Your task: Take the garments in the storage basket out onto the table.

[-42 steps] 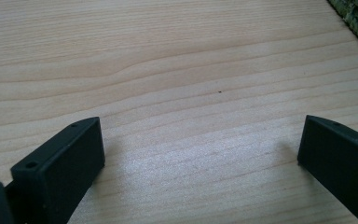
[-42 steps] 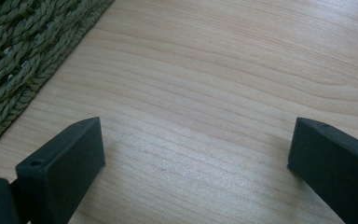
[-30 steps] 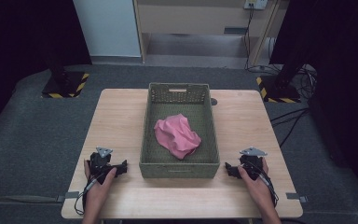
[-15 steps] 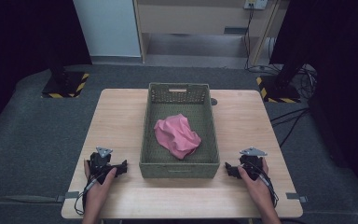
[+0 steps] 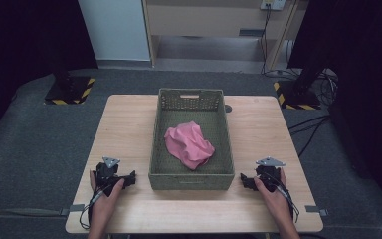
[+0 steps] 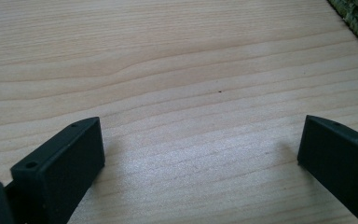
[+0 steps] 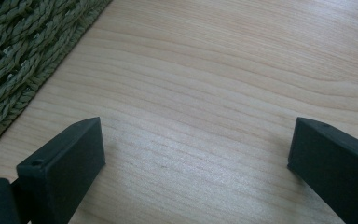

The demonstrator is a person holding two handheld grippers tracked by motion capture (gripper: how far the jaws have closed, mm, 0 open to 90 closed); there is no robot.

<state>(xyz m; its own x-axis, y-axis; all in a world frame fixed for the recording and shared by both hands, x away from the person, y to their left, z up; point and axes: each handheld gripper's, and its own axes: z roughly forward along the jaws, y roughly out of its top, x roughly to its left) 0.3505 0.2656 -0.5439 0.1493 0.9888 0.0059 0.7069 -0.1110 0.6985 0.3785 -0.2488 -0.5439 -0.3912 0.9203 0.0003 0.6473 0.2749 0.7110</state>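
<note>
Nothing is moving since a second ago: left gripper [image 5: 129, 178] and right gripper [image 5: 245, 181] are resting spread wide beside the basket [image 5: 191, 180], likely preparing to reach the pink cloth [image 5: 189, 144] lying inside.

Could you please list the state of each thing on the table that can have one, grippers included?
left gripper: open, jaws wide apart with nothing between them, low over bare wood beside the basket.
right gripper: open, nothing between its jaws, low over the wood on the basket's other side.
pink cloth: crumpled in a heap inside the basket, untouched.
woven basket: upright, open-topped, mid-table.
table: bare wood around the basket.
</note>
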